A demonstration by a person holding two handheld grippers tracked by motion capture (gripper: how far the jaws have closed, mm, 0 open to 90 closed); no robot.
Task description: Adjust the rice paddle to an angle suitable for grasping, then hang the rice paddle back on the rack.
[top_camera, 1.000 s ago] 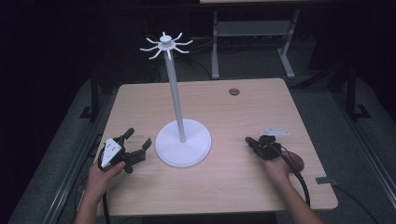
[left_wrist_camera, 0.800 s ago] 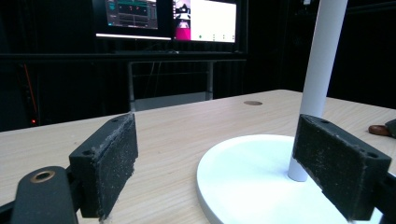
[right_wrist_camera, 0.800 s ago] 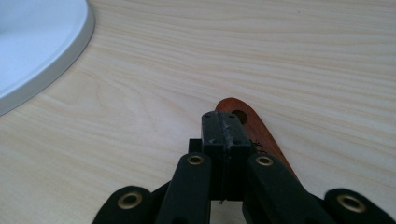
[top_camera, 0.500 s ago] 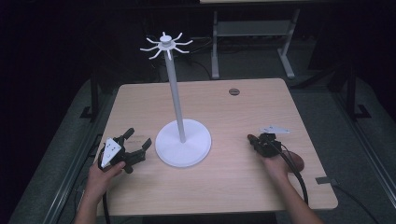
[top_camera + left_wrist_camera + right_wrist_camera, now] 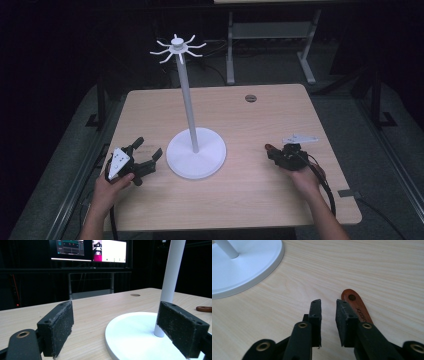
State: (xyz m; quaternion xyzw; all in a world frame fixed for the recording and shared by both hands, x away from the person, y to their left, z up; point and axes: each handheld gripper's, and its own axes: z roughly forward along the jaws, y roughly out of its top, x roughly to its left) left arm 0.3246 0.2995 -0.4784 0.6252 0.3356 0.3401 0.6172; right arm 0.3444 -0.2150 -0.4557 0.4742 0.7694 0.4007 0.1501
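Right tongs (image 5: 328, 305), jaws just parted to a narrow gap with nothing between, beside the reddish-brown wooden handle (image 5: 357, 308) lying flat on the light wooden tabletop (image 5: 367, 270); left tongs (image 5: 115, 327) wide open near the white round-based stand (image 5: 132, 332).

Stand (image 5: 196, 159) sits on table (image 5: 250, 200) betw. the two tongs: just right of left tongs (image 5: 145, 160), its base (image 5: 132, 337) partly betw. their jaws, pole (image 5: 170, 285) just past the right-hand one. Well left of right tongs (image 5: 272, 151). Handle (image 5: 356, 307) lies on table beside right tongs' tip (image 5: 329, 306), outside the gap. Table hole (image 5: 251, 98) far behind both.
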